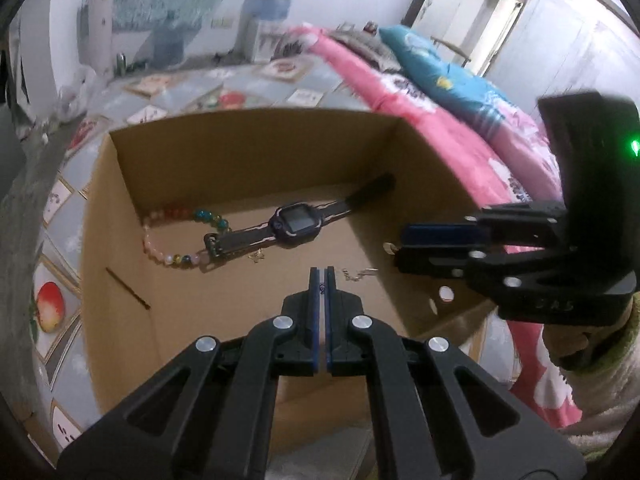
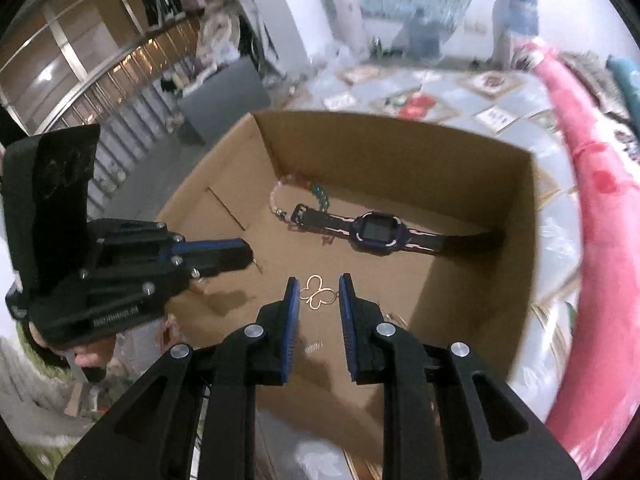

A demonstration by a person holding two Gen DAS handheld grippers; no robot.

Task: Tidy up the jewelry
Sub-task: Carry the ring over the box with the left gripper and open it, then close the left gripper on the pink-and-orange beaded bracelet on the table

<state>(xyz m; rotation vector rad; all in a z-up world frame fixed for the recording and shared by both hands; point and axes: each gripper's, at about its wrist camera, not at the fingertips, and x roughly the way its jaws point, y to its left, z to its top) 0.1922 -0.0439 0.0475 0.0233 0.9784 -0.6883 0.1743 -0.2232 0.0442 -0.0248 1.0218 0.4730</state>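
Bedroom clutter surrounds you: a pink quilt (image 1: pixel 432 120) to the right and a patterned sheet (image 1: pixel 200 92) beyond, with the cardboard box (image 2: pixel 520 240) open-topped in the middle.

Nearest, your right gripper (image 2: pixel 319 292) hangs over the box floor with its jaws parted and nothing held, framing a thin wire butterfly (image 2: pixel 318 293). Expect it to be light, flat and easily bent, so pinch it gently across a wing edge; lying flush on the cardboard, it will likely be hard to lift. Your left gripper (image 1: pixel 322 276) hovers just beside, jaws pressed together; whether the fine chain (image 1: pixel 358 274) near its tip is caught, you cannot tell.

Farther in lie the watch (image 2: pixel 378 234) and the bead bracelet (image 1: pixel 176 236), touching at the buckle. The watch strap looks flexible, its case rigid and the better hold; the beads will probably roll and drape.

Tall walls hem you in, so approach from above. Bare floor stays free on the left.
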